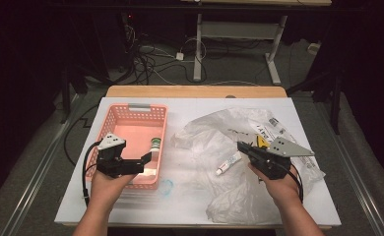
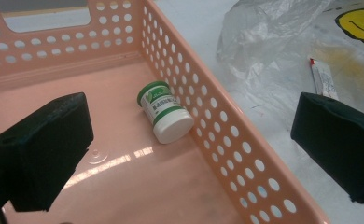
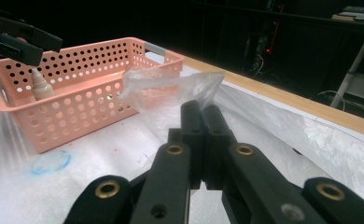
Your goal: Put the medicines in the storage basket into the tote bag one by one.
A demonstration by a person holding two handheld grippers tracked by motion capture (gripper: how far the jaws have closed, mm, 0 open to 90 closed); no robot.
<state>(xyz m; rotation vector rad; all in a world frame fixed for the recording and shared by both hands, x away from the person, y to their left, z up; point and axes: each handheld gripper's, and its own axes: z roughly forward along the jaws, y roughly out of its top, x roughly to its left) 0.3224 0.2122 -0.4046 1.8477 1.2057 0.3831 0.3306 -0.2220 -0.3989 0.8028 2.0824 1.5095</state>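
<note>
My right claw (image 3: 202, 109) is clamped on the plastic bag (image 3: 171, 86); my left claw (image 2: 189, 140) stands apart over the pink basket (image 2: 227, 135). Next I must fetch the tube (image 1: 228, 164).

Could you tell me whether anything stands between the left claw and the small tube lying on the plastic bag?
Yes. The left claw, open, hangs over the pink basket, whose perforated right wall lies between it and the small tube on the plastic bag. The claw would have to clear that wall.
</note>
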